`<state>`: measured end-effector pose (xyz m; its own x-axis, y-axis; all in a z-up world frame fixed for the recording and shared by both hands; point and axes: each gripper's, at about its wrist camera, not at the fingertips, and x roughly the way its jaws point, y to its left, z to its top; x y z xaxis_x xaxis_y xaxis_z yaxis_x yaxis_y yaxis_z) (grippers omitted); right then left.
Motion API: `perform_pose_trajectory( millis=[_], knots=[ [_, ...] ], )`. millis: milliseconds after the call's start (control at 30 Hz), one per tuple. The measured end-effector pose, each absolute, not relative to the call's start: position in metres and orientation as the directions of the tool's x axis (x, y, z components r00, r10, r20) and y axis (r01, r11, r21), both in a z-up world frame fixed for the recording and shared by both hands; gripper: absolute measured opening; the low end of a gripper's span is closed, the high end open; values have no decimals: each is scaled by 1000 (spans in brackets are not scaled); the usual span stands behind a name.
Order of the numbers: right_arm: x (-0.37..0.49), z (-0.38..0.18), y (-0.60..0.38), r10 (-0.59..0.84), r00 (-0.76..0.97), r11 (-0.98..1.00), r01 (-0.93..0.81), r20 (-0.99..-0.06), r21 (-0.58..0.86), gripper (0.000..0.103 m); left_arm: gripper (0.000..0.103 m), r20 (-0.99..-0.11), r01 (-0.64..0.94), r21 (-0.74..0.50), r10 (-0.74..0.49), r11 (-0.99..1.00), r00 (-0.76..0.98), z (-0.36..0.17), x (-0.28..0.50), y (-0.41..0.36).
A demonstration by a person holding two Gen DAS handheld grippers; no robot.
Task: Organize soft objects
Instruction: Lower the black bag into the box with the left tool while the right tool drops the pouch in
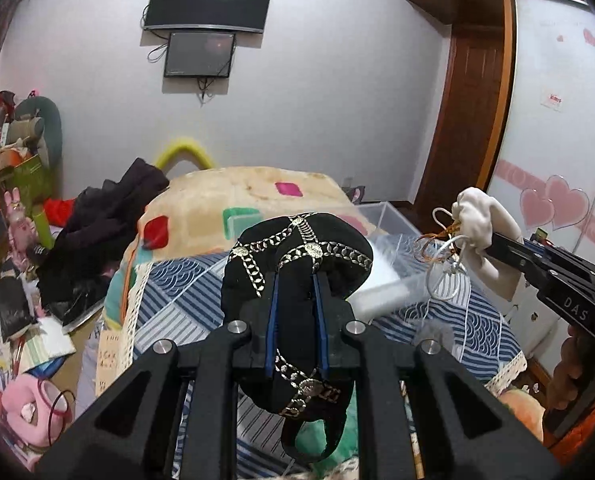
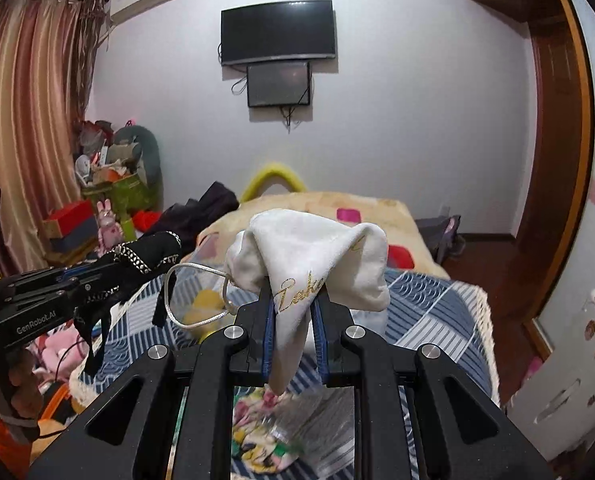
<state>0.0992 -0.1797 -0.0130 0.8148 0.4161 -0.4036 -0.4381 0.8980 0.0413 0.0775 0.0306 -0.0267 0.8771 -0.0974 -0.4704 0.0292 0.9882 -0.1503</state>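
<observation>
**Both hands full, nothing put away yet**

From where I stand, the job looks midway through a carry. The left gripper is clamped on a black cap with silver studded trim, which bulges over the fingertips and hangs below them, its strap dangling. The right gripper pinches a white drawstring pouch with gold lettering; the cord loops out to the left and the cloth droops between the jaws. Both items are held up in the air above the bed, well clear of its striped patchwork cover.

A clear plastic box sits on the bed just beyond the cap, and it seems the likely place for these things, though I can't be sure. Neither piece is set down, so I'd say the sorting of these two remains to be done. A dark heap of clothes and pink plush toys on the left look untouched.
</observation>
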Motion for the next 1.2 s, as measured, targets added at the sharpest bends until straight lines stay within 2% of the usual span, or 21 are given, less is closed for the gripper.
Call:
perform_pose_trajectory(
  millis=[333, 800, 1067, 1133, 1200],
  knots=[
    [133, -14, -168, 390, 825, 907, -420, -408, 17, 15, 15, -457, 45, -134, -101, 990, 884, -14, 121, 27],
    [182, -55, -156, 342, 755, 915, -402, -559, 16, 15, 15, -576, 7, -127, -79, 992, 813, -60, 211, 35],
    [189, -62, -155, 329, 728, 914, -406, -602, 9, 15, 17, -644, 23, -149, -115, 989, 757, -89, 232, 34],
    [189, -62, -157, 329, 724, 915, -404, -606, 14, 17, 17, -652, 26, -156, -122, 987, 748, -92, 231, 33],
    [189, -61, -158, 328, 718, 914, -406, -613, 13, 24, 18, -654, 27, -159, -126, 987, 746, -93, 229, 32]
  ],
)
